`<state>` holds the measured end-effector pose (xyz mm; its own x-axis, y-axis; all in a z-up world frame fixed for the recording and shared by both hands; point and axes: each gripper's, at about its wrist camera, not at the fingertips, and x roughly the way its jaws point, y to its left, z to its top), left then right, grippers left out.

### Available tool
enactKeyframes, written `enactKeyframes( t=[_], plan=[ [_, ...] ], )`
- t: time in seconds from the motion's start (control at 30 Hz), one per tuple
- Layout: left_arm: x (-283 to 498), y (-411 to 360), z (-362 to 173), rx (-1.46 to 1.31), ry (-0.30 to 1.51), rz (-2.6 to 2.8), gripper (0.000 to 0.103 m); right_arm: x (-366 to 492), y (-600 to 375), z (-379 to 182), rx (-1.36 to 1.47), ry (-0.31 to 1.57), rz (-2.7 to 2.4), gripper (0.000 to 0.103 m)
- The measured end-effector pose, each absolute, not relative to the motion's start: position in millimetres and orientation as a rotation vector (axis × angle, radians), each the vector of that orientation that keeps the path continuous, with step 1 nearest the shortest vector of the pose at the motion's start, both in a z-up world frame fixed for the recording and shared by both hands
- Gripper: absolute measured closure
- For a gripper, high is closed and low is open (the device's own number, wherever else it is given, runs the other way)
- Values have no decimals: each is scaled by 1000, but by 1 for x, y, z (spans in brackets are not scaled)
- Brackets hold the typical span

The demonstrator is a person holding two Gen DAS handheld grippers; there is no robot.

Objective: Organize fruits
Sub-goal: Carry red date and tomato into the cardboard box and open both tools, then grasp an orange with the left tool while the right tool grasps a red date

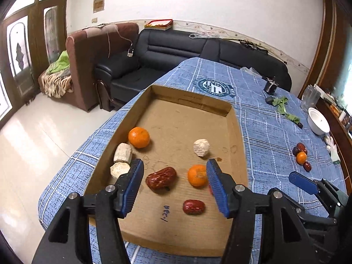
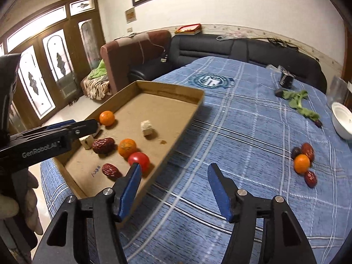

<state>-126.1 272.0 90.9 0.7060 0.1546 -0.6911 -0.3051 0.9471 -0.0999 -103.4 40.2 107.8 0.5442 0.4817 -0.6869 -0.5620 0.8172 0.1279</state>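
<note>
A shallow cardboard tray [image 1: 239,132] [image 2: 176,129] lies on the blue checked tablecloth. It holds two oranges [image 1: 139,137] [image 1: 197,175], two red dates [image 1: 161,178] [image 1: 193,206], several pale chunks [image 1: 201,147] and a red tomato [image 2: 139,160]. My left gripper [image 1: 175,186] is open and empty, hovering over the tray's near part. My right gripper [image 2: 172,188] is open and empty above the cloth, just right of the tray. An orange [image 2: 301,163] with dark dates [image 2: 310,178] lies on the cloth at the right [image 1: 301,157].
A white bowl [image 2: 342,118] [image 1: 318,121] stands at the table's right edge. Green leaves [image 2: 297,101], a small dark box [image 2: 286,80] and a clear cup [image 1: 310,95] are at the far right. Sofas stand behind the table.
</note>
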Motion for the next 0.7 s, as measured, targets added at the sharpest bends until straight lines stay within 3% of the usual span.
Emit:
enactKeyframes(
  t=[0.7],
  plan=[
    [-100,172,95,-75,782,85,38,-81,-137,96,61,809,323,32]
  ],
)
